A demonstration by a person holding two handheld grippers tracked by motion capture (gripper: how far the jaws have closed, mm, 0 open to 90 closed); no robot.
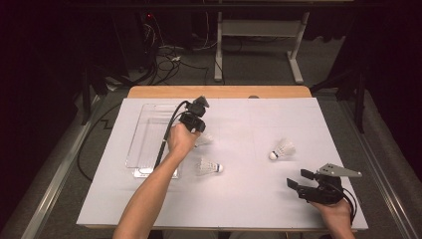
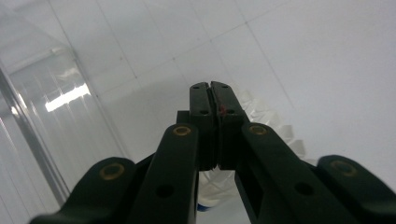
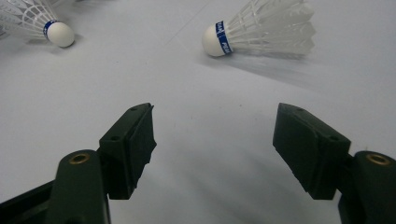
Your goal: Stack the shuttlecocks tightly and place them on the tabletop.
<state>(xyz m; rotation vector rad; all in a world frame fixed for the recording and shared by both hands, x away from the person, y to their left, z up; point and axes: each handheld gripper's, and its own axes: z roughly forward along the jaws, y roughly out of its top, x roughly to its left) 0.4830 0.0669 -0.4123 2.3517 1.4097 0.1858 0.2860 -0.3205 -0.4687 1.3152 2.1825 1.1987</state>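
My left gripper points down at the mat beside a clear tray. Its jaws are pressed together on the feather skirt of a white shuttlecock, whose blue-banded cork lies under the jaw arms. A second shuttlecock lies just nearer the person. A third shuttlecock rests to the right. My right gripper sits low at the front right corner. It is open with nothing between its jaws, and it faces the two loose shuttlecocks.
A clear plastic tray lies on the left of the white mat, right beside my left gripper. The wooden table edge runs along the back, with cables and desk legs on the floor beyond.
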